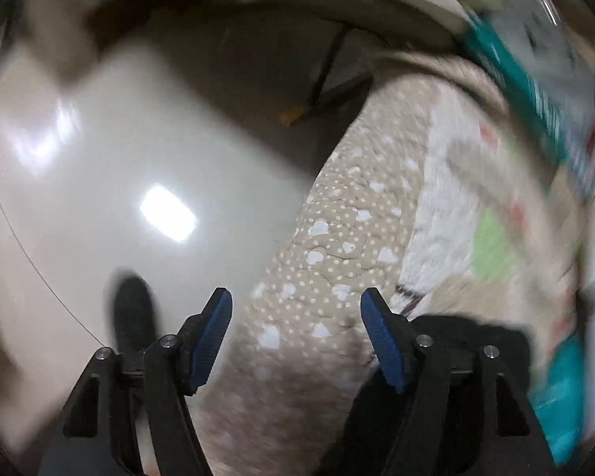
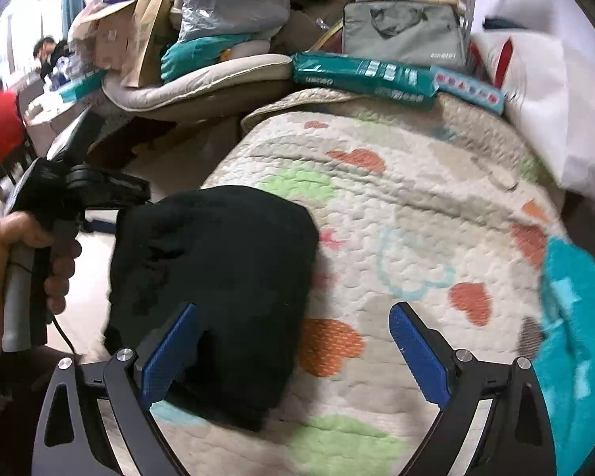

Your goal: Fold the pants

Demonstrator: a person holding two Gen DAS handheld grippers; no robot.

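The black pants [image 2: 214,277] lie in a folded bundle on the left part of a quilt [image 2: 408,198] with hearts on it. My right gripper [image 2: 295,309] hovers open just above them, its left finger [image 2: 170,353] over the bundle's near edge and its right finger over bare quilt. A hand [image 2: 4,254] holds the left gripper's handle at the bundle's left side. In the blurred left wrist view, my left gripper [image 1: 296,295] stands open and empty over the quilt's dotted border [image 1: 337,230]. A dark strip of the pants [image 1: 476,333] shows behind its right finger.
A glossy pale floor [image 1: 119,182] lies left of the quilt's edge. Teal packs [image 2: 361,73], a grey bag [image 2: 400,31], a white bag [image 2: 543,91] and a cushion [image 2: 202,79] crowd the far end. A teal cloth [image 2: 575,337] lies at right. Two people [image 2: 0,123] sit far left.
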